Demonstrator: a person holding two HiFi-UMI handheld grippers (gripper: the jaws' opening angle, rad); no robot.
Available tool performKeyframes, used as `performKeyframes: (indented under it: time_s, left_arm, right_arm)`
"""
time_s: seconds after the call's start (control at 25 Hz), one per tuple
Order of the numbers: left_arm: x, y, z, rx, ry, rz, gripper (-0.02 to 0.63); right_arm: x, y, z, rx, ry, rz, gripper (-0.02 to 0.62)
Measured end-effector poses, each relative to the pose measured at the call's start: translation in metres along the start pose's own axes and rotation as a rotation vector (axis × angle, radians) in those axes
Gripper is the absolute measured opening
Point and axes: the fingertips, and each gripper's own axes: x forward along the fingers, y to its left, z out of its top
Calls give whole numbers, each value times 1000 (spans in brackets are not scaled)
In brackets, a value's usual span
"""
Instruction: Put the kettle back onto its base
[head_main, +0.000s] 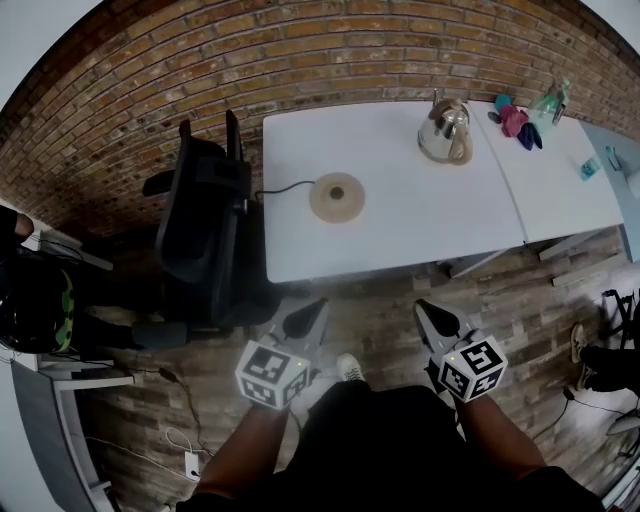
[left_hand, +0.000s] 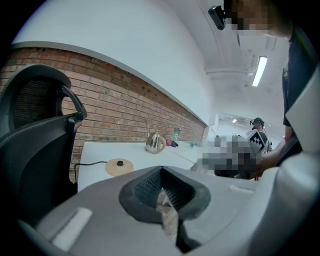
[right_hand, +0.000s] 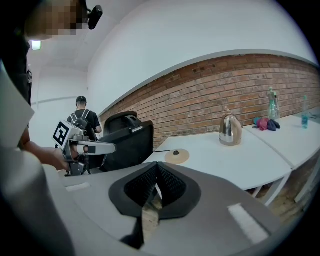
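**Kettle waiting off its base, both claws closed and empty**

At the far left a black office chair (head_main: 200, 225) is standing against the edge of the white table (head_main: 420, 230). A dark cable (head_main: 285, 188) is running from that edge to the round tan base (head_main: 337, 197), which is lying bare on the tabletop.

Below the table, over the wooden floor, the person is holding the left gripper (head_main: 308, 318) and the right gripper (head_main: 432, 318) close to the body and well apart from anything on the table. Each gripper's own view is showing its ribbed pads pressed together with nothing between them.

Further right, the shiny metal kettle (head_main: 446, 132) is standing upright near the back of the table, well apart from the base. It is looking rigid, and its polished, rounded wall is likely to be slippery for a two-jaw pinch. The tan handle on its side is probably offering the surest hold. Whether it is holding water cannot be told, so its weight is uncertain; it should be kept level.

Beyond it, some coloured cloths (head_main: 515, 120) and a bottle (head_main: 550, 100) are sitting on the neighbouring table.
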Motion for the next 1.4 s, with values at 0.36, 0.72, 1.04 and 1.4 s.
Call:
performKeyframes:
  time_s: [0.36,0.72,1.04,1.4]
  left_arm:
    - [-6,6,-1,-1,-9,2,0]
    - [-13,11,3,-3,-27,8,0]
    - [-20,10,-3,-10,-23,13,0]
    - [-22,9,0,13,-23,26,0]
  right_arm:
    - [6,7,5,-2,-15,-4,26]
    - [6,5,14,12,-28,-27,26]
    - [8,9,17,-1,-31,-24,26]
    - [12,7,27,-20,-46,-10,26]
